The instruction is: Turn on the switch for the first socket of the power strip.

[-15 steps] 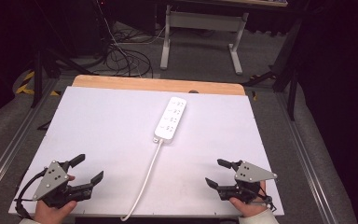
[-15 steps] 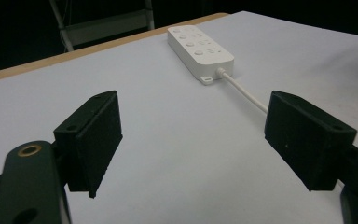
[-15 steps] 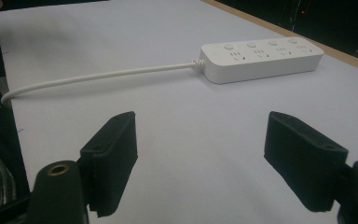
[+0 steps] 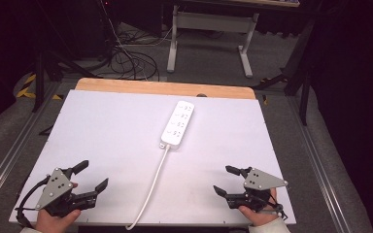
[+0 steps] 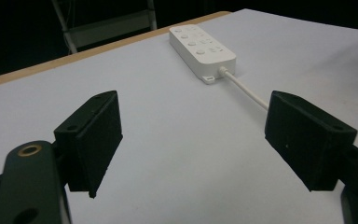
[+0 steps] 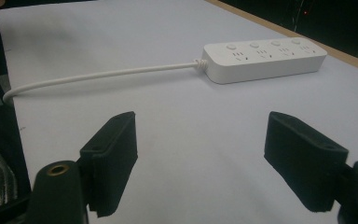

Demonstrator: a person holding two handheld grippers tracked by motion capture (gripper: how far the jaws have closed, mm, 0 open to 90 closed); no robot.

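A white power strip [image 4: 178, 124] lies on the white table top [image 4: 111, 136] a little behind the middle; its white cable [image 4: 150, 187] runs toward the front edge and hangs over it. The strip also appears in the left gripper view [image 5: 201, 45] and in the right gripper view [image 6: 264, 58], with the cable [image 6: 98, 76] leading off to the left. My left gripper [image 4: 93, 176] rests at the front left corner, jaws wide apart, nothing between them. At the front right my right gripper [image 4: 226, 180] stands open and empty too. Both point toward the strip from well short of it.
A wooden strip [image 4: 165, 89] borders the table's far edge. Beyond it stand a white desk frame [image 4: 209, 29] and loose cables [image 4: 126, 63] on the dark floor. Metal rails [image 4: 9, 155] run along both sides of the table.
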